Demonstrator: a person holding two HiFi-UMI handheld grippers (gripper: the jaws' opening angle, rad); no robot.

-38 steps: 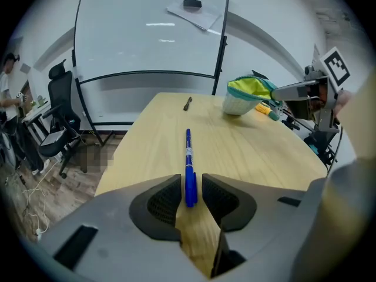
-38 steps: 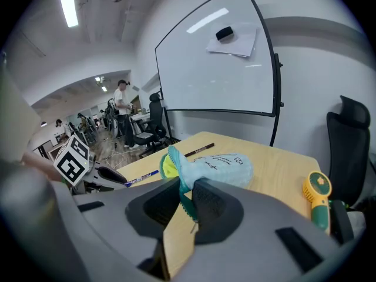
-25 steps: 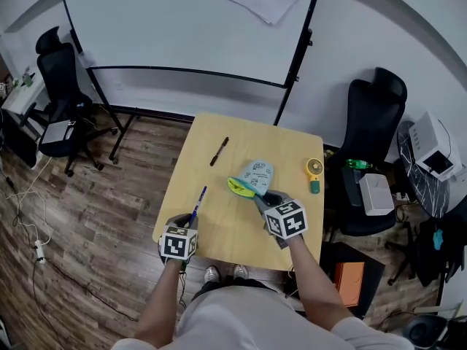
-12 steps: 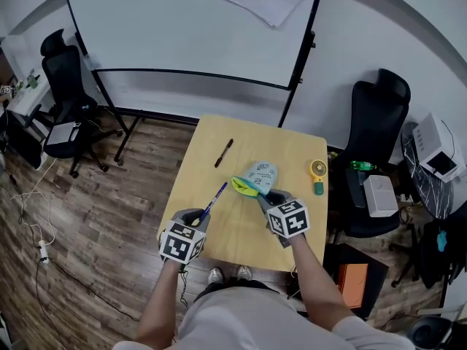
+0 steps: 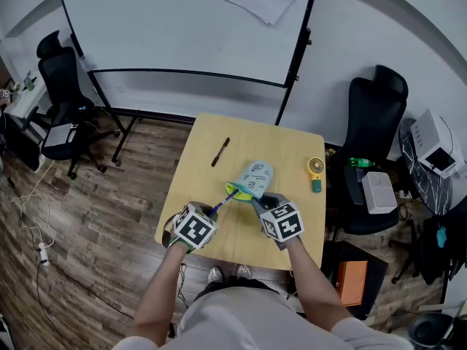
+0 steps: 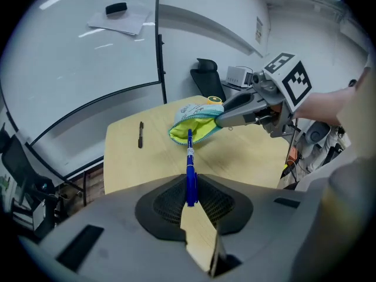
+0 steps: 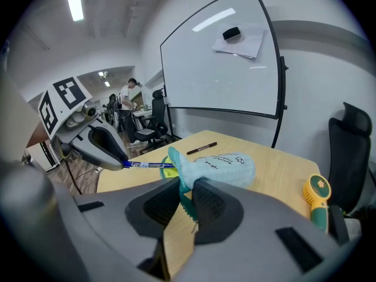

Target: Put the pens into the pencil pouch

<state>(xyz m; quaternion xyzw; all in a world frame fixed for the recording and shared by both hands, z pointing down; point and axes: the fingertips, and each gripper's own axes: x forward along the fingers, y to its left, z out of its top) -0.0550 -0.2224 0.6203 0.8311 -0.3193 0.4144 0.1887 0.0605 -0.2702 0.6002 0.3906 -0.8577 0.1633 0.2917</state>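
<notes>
A light blue pencil pouch with a yellow-green lining lies mid-table, its mouth turned toward me. My right gripper is shut on the pouch's rim and holds the mouth open. My left gripper is shut on a blue pen. The pen points away from me at the pouch. Its tip is at the mouth, just inside the rim. A black pen lies free on the far left of the table.
A yellow hand fan with a green handle lies near the table's right edge. A whiteboard on a stand is just beyond the far edge. Black office chairs stand to the right and far left.
My left gripper has risen, rolled and moved right toward the pouch, bringing the blue pen's tip from the table's left side to the pouch's mouth. The right gripper and pouch stayed put.
</notes>
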